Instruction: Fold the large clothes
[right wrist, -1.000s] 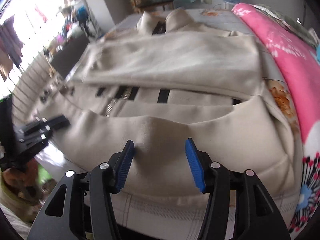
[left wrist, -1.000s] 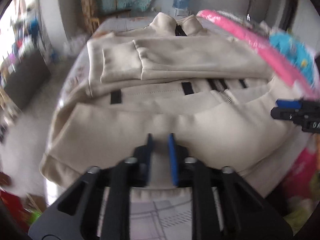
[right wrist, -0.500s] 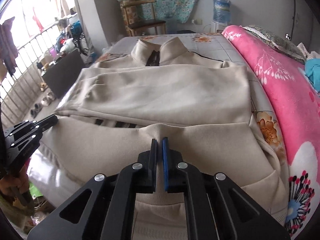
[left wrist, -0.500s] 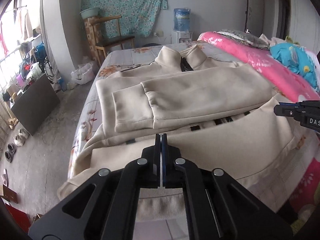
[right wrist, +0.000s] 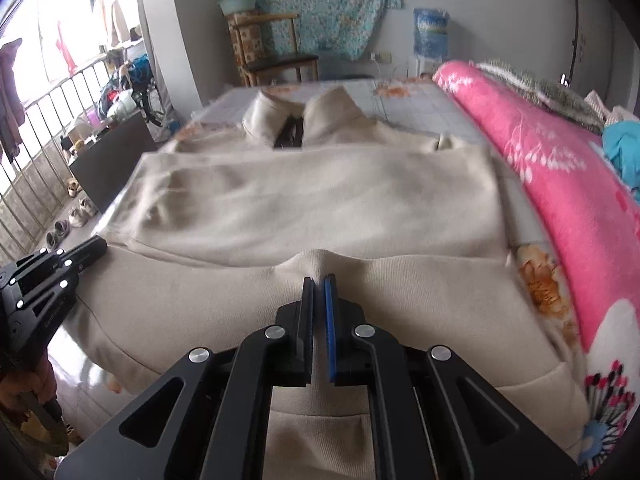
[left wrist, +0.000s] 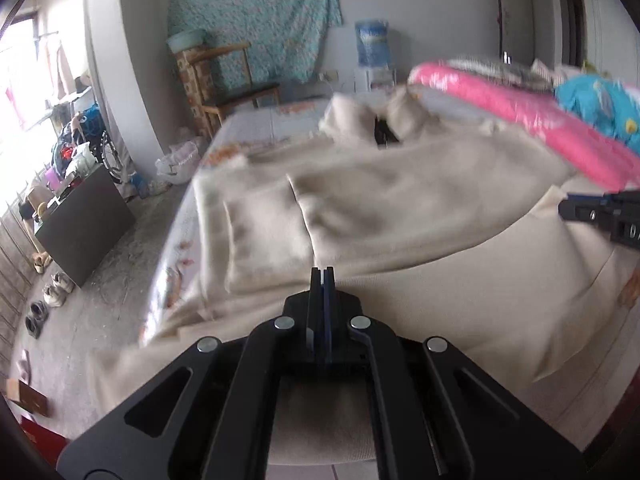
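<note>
A large beige zip-up sweatshirt (left wrist: 400,208) (right wrist: 320,200) lies on the bed, collar at the far end, both sleeves folded across its chest. Its lower part is lifted off the mattress and doubled toward the collar. My left gripper (left wrist: 322,274) is shut on the raised hem fold near its left side. My right gripper (right wrist: 319,282) is shut on a pinch of the same hem, which puckers up between the pads. Each gripper shows at the edge of the other's view: the right gripper (left wrist: 600,216) in the left wrist view, the left gripper (right wrist: 48,276) in the right wrist view.
A pink floral blanket (right wrist: 560,184) runs along the bed's right side with a blue garment (left wrist: 600,104) on it. The floral bedsheet (right wrist: 400,96) shows beyond the collar. A wooden chair (right wrist: 276,56), a water dispenser (right wrist: 430,40), a dark cabinet (left wrist: 84,224) and shoes (left wrist: 48,296) stand on the floor to the left.
Both grippers went from apart to shut on the hem. They have since lifted it and carried it toward the collar, covering the zipper strip that showed before.
</note>
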`<state>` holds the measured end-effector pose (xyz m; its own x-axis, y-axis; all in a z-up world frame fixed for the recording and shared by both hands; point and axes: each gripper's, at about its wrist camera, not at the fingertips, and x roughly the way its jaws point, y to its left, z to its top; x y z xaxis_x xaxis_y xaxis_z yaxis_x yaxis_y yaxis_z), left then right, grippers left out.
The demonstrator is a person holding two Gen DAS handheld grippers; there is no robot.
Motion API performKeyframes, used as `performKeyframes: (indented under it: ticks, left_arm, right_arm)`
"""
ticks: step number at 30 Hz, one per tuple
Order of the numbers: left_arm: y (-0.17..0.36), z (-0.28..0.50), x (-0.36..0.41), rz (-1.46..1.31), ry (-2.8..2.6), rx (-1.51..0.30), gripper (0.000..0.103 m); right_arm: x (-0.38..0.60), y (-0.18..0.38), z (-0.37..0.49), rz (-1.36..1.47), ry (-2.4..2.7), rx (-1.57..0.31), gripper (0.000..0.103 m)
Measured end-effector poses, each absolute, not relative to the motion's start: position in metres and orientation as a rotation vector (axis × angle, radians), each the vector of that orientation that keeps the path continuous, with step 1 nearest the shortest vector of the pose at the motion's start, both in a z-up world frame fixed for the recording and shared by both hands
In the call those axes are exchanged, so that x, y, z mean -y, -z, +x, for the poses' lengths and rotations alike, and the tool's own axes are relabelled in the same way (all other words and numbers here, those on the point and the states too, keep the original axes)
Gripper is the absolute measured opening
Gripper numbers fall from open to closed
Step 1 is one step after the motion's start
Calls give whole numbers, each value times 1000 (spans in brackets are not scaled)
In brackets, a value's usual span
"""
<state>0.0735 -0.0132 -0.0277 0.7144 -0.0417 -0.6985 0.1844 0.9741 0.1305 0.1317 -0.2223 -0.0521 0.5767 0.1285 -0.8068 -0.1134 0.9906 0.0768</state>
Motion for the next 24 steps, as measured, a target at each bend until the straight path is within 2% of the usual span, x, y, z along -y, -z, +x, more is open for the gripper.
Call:
performKeyframes:
  ticks: [4,7,8,11,15,20,24]
  left_arm:
    - [43,75,20,252,116,-798,1]
    - [47,76,24,289,114,-822,1]
    - [48,76,28,322,112,-826,1]
    - [47,78,32,369,109,-850,1]
    - [47,80,31,376,116,-874,1]
    - [45,84,28,339,121,-896,1]
    - [36,86,2,147,206,-923,1]
  right_arm:
    - [224,68,131,20,-147,-971,6]
    - [226,64,131,11,-158,-1004,13]
    - [229,59,130,16,-158,-1017,18]
    - [240,31,117,59,-174,-970,23]
    - [214,8,101,102,-364,-946,24]
    - [144,41,103,-17,-534,-1012,24]
    - [124,67,107,-143,-487,-1019,24]
